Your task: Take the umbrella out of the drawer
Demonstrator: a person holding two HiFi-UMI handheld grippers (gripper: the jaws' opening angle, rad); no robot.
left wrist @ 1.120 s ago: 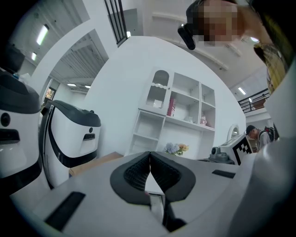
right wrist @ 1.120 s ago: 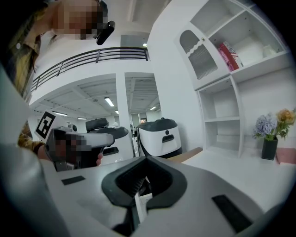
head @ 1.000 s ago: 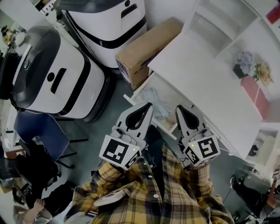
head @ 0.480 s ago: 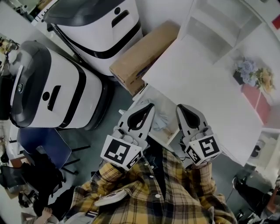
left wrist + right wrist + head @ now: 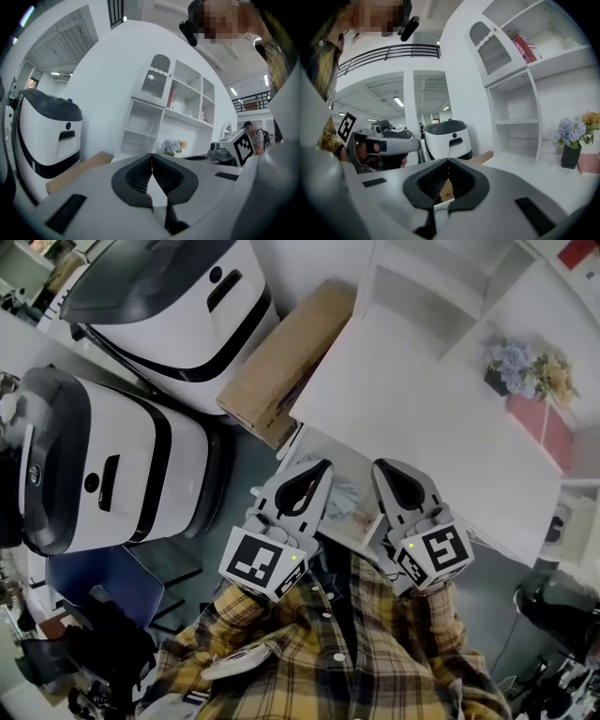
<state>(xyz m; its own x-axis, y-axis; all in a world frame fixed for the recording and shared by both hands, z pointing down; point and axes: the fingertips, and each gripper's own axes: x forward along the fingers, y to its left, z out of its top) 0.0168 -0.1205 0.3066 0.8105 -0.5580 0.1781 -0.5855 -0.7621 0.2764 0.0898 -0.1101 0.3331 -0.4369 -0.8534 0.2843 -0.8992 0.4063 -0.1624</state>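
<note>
White worktop (image 5: 422, 427): sits closer in the head view than a second ago. Both hand-held grippers have drawn in toward its near edge, so the reach looks to be only starting.
Drawer (image 5: 292, 444): stands pulled open beneath that near edge, so nothing should need opening first.
Left hand-held gripper (image 5: 322, 465): jaws pressed together with nothing between them, tip over the drawer's left part.
Right hand-held gripper (image 5: 380, 467): jaws likewise closed and empty, tip over the drawer's right part. Either would have to spread its jaws before any grasp.
Umbrella (image 5: 343, 495): lies inside the drawer, between the two tips. It is pale blue-grey, soft and crumpled in folds, partly hidden and untouched.
</note>
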